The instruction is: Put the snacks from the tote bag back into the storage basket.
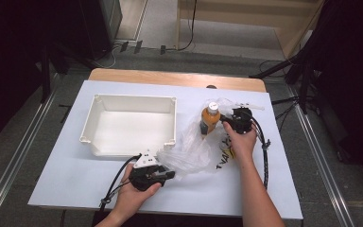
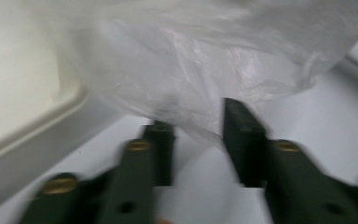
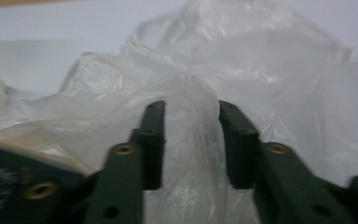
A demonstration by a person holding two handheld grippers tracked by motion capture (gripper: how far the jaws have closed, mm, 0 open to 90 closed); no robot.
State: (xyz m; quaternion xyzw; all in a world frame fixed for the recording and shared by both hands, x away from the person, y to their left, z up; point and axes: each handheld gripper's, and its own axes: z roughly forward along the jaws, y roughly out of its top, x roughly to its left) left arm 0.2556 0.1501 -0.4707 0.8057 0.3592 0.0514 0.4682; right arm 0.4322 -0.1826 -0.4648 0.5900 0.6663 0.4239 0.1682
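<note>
At the lower centre of the high view the left gripper [image 1: 168, 174] lies low over the table [image 1: 66, 189], its jaws pointing right toward the near edge of the clear plastic bag [image 1: 194, 151]; in the left gripper view its jaws stand partly apart, with a fold of the bag [image 2: 191, 84] drooping into the gap but not visibly pinched, so it looks set to take that near edge rather than already holding it. Further up and to the right, the right gripper [image 1: 228, 119] is at the far side of the bag, just beside the orange bottle [image 1: 209, 119] that stands upright with its white cap, apparently in or against the bag's mouth. In the right gripper view its jaws are likewise half-spread, with a ridge of film [image 3: 191, 130] between them; I cannot see the pads pressing on it. The two grippers at opposite ends suggest the bag is being spread or steadied around the bottle. Dark lettering shows on a yellow patch of the bag [image 1: 224, 153] in the centre right, too small to read. The white bin [image 1: 132, 101] sits at upper left, just beside the bag.
</note>
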